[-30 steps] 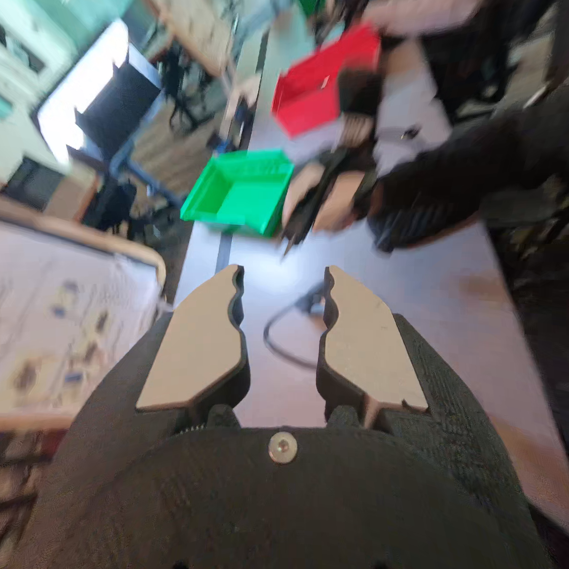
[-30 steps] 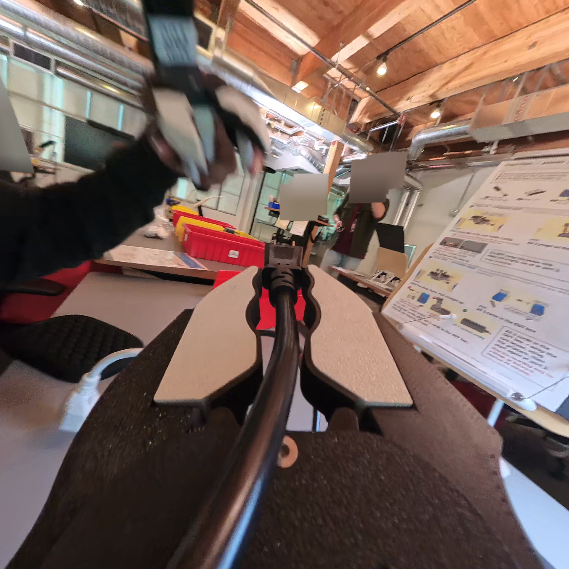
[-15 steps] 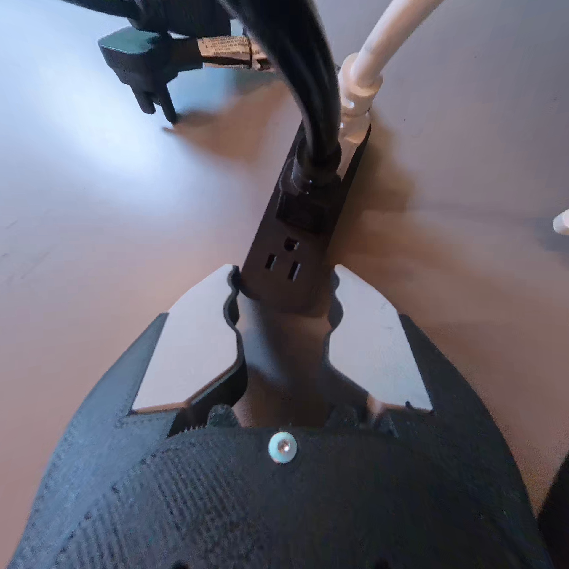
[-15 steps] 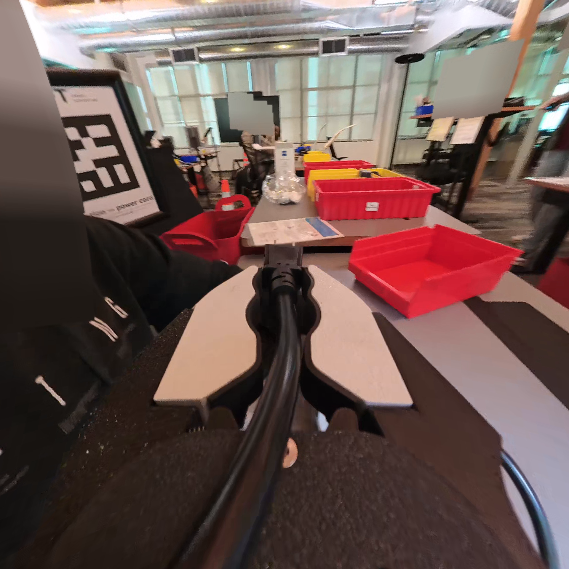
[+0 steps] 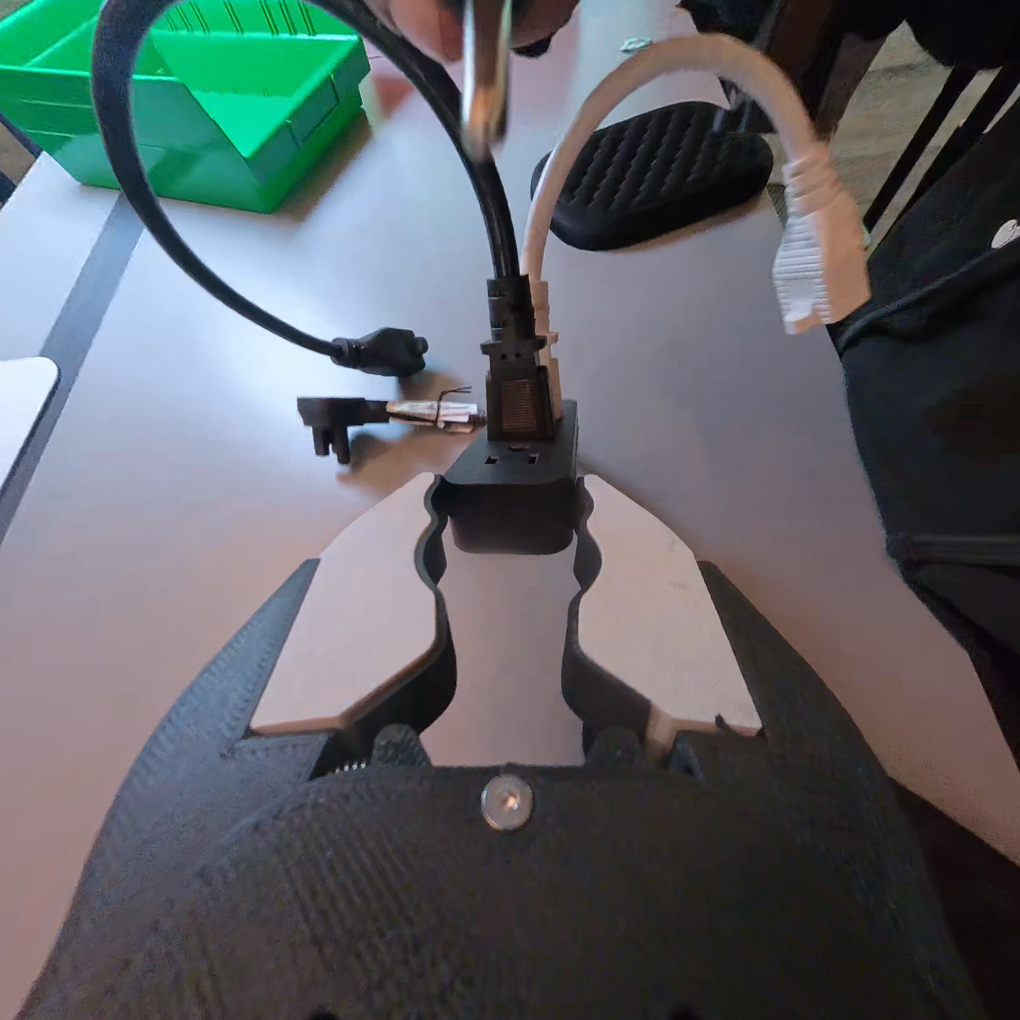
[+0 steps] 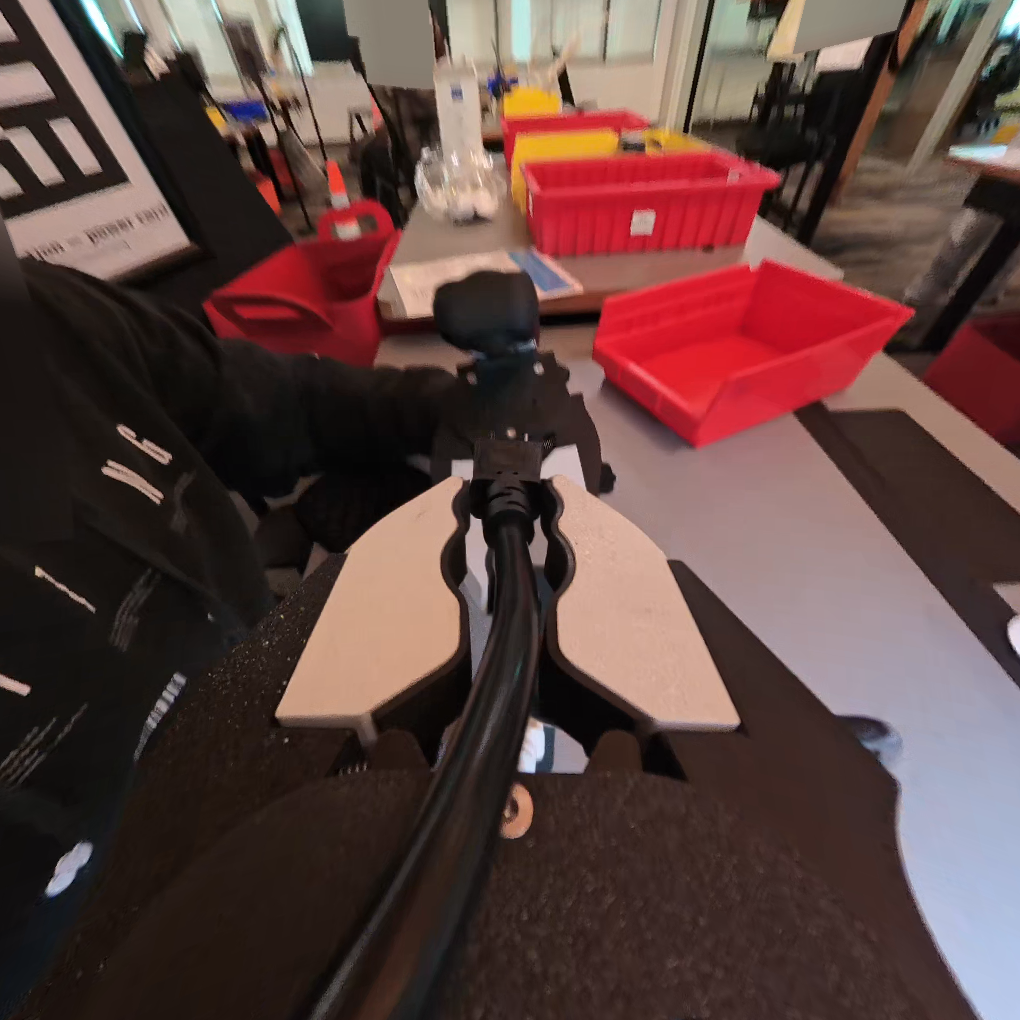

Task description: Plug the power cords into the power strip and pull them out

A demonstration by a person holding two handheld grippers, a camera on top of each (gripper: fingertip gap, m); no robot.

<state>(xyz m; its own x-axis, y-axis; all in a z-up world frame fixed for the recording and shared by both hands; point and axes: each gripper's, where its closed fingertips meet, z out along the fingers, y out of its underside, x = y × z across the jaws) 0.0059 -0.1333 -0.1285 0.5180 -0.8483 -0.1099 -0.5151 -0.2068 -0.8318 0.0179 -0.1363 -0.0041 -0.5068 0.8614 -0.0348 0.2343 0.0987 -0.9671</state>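
Note:
A black power strip (image 5: 510,466) lies on the grey table (image 5: 221,552). My left gripper (image 5: 509,488) is shut on its near end, one tip on each side. A black plug (image 5: 519,408) stands in the strip, with a white plug (image 5: 552,359) right behind it. The white cord (image 5: 662,60) arcs right to a hanging white connector (image 5: 811,259). My right gripper (image 6: 506,488) is shut on the black cord (image 6: 497,635) just behind the plug (image 6: 505,458). It shows blurred in the left wrist view (image 5: 485,99). The left gripper's body (image 6: 513,397) hides the strip in the right wrist view.
The strip's own plug (image 5: 331,425) and the black cord's far connector (image 5: 381,356) lie left of the strip. A green bin (image 5: 193,110) stands at the far left, a black padded armrest (image 5: 657,176) at the far right. A red bin (image 6: 745,353) is on the table. A person's black sleeve (image 6: 138,441) is alongside. One gripper's finger ends stand about 12 cm off the other's.
The left view swung down from the room to the strip, and its fingers closed on the strip's end. The right gripper kept its hold on the black cord and tilted down toward the table.

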